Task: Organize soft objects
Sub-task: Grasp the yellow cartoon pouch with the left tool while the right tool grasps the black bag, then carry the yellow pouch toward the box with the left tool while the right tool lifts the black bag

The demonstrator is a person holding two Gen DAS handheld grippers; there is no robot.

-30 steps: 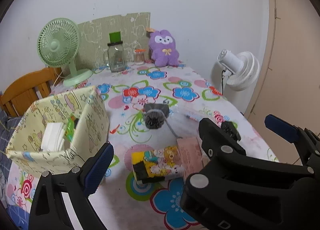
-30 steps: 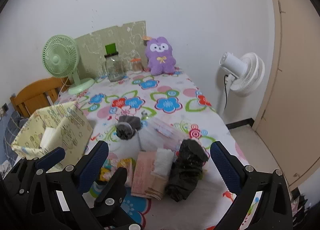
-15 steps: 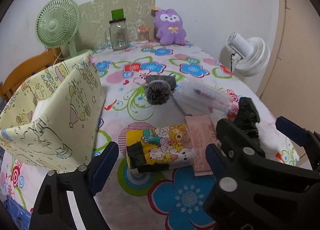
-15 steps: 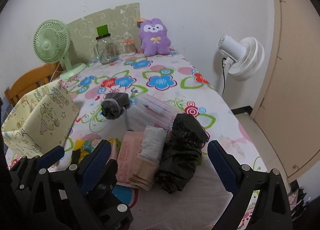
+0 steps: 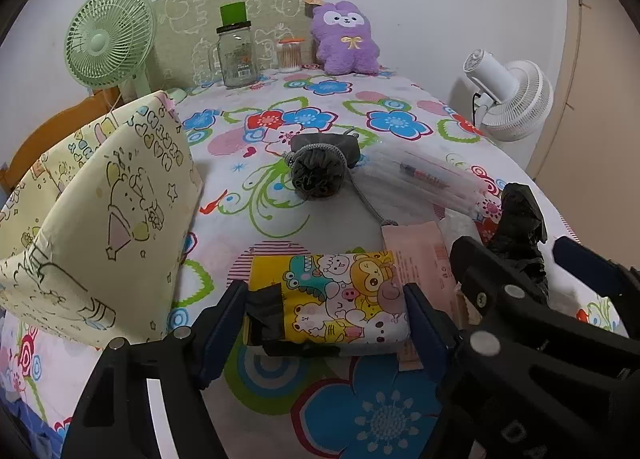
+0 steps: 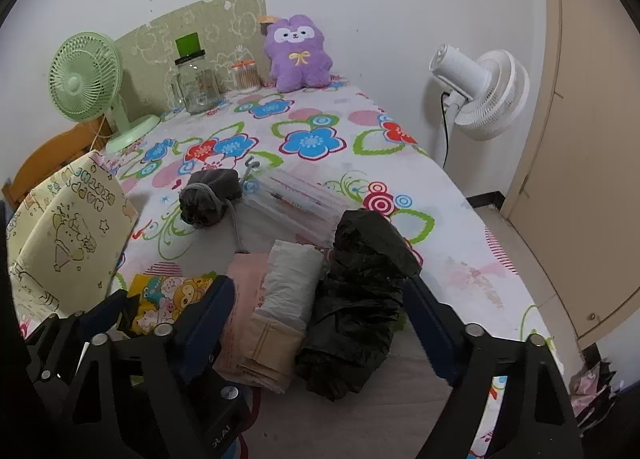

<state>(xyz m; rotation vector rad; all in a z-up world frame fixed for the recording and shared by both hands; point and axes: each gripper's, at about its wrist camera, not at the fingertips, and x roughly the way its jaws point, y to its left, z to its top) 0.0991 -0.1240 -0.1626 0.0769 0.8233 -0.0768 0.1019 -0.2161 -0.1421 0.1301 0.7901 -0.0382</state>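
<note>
Nearest, straddled by the left claw point(image 5: 324, 323): a cartoon-print pack point(image 5: 340, 295), lying flat on the flowered surface point(image 5: 280, 391). Jaws closing, pack between them, pads close at either short end but not yet visibly pressing. Likely light and squashy, a slick film wrap over something soft; best taken across the short ends, low and square, with gentle pressure so the wrap doesn't slide or buckle. Black tape or flap at its left end, possibly a snag.

Just right of the cartoon-print pack: a pink pack point(image 6: 244, 299), touching it, then a white folded bundle point(image 6: 292, 283) on a beige pad, then a crumpled black plastic bag point(image 6: 360, 299). Right claw point(image 6: 316, 319) spread around bundle and bag, jaws closing, not seen gripping. Bag probably near weightless, limp, slippery, apt to spill out of a loose pinch; better gathered around its bulk than by an edge.

Left of the cartoon-print pack: a yellow fabric bin point(image 5: 100, 227), soft-walled and sagging, the probable destination.

Beyond the cartoon-print pack: a grey drawstring pouch point(image 5: 320, 175), cord trailing toward the pink pack, and a clear sleeve with pens point(image 5: 424, 183).

Farthest, by the wall: a purple plush point(image 5: 346, 39), glass jar point(image 5: 236, 55) and green fan point(image 5: 108, 39).
</note>
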